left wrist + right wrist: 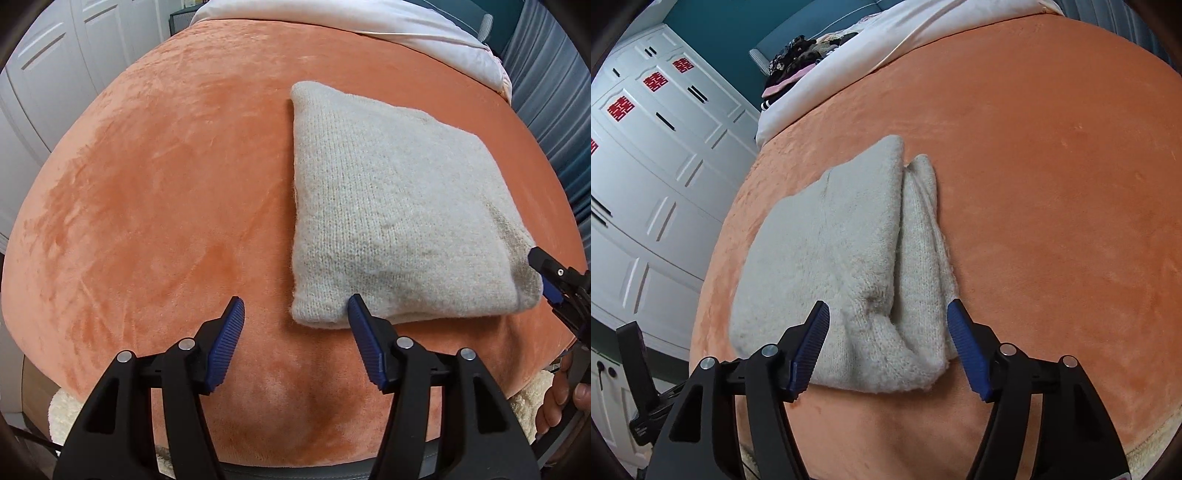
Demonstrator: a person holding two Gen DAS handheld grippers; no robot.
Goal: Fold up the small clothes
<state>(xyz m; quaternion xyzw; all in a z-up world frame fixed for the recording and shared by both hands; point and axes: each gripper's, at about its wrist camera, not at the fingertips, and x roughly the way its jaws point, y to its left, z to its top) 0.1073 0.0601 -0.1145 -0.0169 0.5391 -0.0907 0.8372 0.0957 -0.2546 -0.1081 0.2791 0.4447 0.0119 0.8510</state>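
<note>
The grey knit garment (399, 214) sits folded into a chunky rectangle on the orange plush blanket (166, 192) covering the bed. The left claw (295, 306) hangs released, its right finger just at the fold's near edge, nothing between the blue pads. The right claw (886, 310) is spread wide too, straddling the near corner of the garment (842, 251) without clamping it.

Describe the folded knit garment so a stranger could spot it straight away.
Find the wide orange plush blanket covering the bed. The pale grey folded knit garment lies on it, a thick squarish bundle. It is the only fuzzy knitted piece there, unlike the smooth white sheet behind.
</note>
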